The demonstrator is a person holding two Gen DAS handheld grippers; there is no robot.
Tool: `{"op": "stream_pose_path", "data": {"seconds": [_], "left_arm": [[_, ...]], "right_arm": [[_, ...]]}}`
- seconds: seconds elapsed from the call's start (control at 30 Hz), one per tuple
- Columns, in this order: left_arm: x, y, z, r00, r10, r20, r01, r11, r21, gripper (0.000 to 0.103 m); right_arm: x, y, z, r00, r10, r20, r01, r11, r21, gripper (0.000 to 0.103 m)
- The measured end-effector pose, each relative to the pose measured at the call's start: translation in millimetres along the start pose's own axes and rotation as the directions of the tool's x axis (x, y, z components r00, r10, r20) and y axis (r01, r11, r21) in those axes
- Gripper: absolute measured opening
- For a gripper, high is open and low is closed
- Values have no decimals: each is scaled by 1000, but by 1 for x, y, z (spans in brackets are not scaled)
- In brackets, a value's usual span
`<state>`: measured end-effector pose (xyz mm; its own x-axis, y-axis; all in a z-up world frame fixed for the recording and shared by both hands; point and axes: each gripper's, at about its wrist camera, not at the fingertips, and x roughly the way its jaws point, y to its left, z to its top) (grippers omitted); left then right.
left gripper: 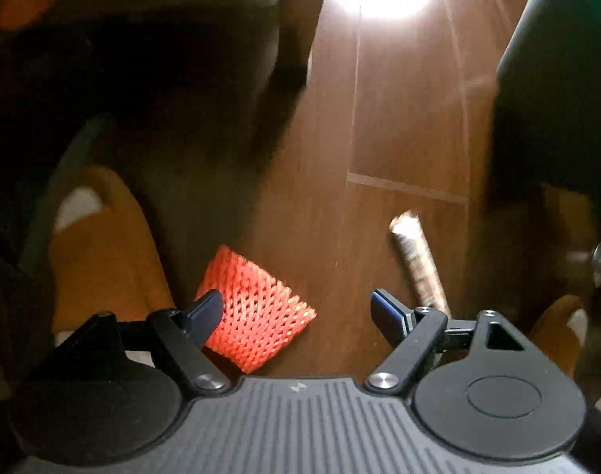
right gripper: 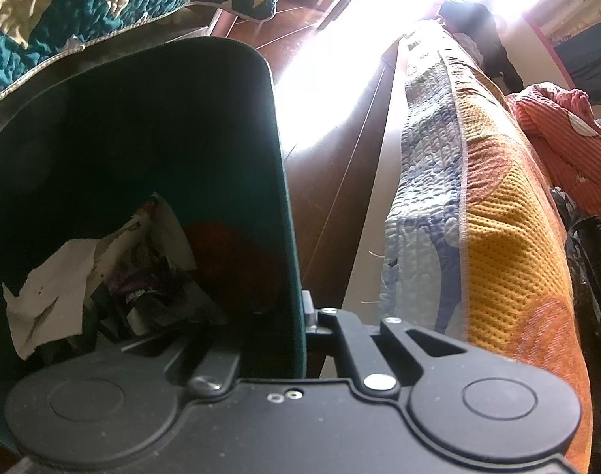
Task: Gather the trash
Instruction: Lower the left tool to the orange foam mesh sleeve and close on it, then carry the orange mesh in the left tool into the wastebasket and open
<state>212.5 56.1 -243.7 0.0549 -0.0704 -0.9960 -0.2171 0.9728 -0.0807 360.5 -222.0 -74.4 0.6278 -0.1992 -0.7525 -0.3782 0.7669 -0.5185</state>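
Left hand-held gripper (left gripper: 296,312) points down at the dark brown wooden plank floor (left gripper: 399,118) with its jaws spread wide and nothing pinched between them. An orange-red foam mesh fruit sleeve (left gripper: 257,308) lies flat on that floor, its near edge behind the left fingertip (left gripper: 207,310); whether they touch cannot be told. A rolled brownish paper wrapper (left gripper: 417,262) lies on the floor to the right of the mesh sleeve, just beyond the other fingertip. An orange slipper (left gripper: 103,245) sits left of the sleeve. Right hand-held gripper (right gripper: 306,326) is pressed together on the rim of a dark green plastic bin (right gripper: 284,197), which holds crumpled white paper (right gripper: 51,288) and other scraps.
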Motion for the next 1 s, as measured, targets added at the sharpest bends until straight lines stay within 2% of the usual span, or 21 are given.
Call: {"op": "stream_pose_path", "data": {"seconds": [0.13, 0.27, 0.4, 0.6, 0.67, 0.73, 0.83, 0.9, 1.0], "left_arm": [[37, 9, 1, 997, -8, -78, 8, 1000, -1, 82], [60, 7, -10, 991, 68, -119, -57, 995, 88, 82], [82, 6, -14, 982, 116, -150, -98, 988, 120, 82], [102, -6, -20, 970, 185, -158, -150, 967, 208, 81], [103, -8, -21, 968, 203, -149, -168, 962, 214, 81], [102, -9, -23, 970, 202, -136, -170, 962, 213, 77], [95, -12, -24, 969, 218, -115, -190, 959, 212, 55], [90, -10, -23, 965, 240, -107, -216, 956, 199, 33], [81, 0, -20, 970, 219, -102, -203, 968, 150, 19]], "right_arm": [[0, 1, -1, 1000, -8, 0, 8, 1000, -6, 5], [0, 2, -1, 1000, -9, 1, 9, 1000, -10, 6], [-1, 3, -2, 1000, -8, 4, 8, 1000, -13, 6], [0, 2, -2, 1000, 0, 4, 0, 1000, -15, 5], [0, 2, -2, 1000, 0, 5, 0, 1000, -21, 5], [0, 1, -3, 1000, 6, 6, -6, 1000, -21, 4], [2, -2, -3, 1000, 8, 3, -8, 1000, -13, 5], [3, -3, -3, 1000, 8, -4, -8, 1000, -3, 5], [5, -6, -2, 1000, 5, -14, -5, 1000, 11, 5]]}}
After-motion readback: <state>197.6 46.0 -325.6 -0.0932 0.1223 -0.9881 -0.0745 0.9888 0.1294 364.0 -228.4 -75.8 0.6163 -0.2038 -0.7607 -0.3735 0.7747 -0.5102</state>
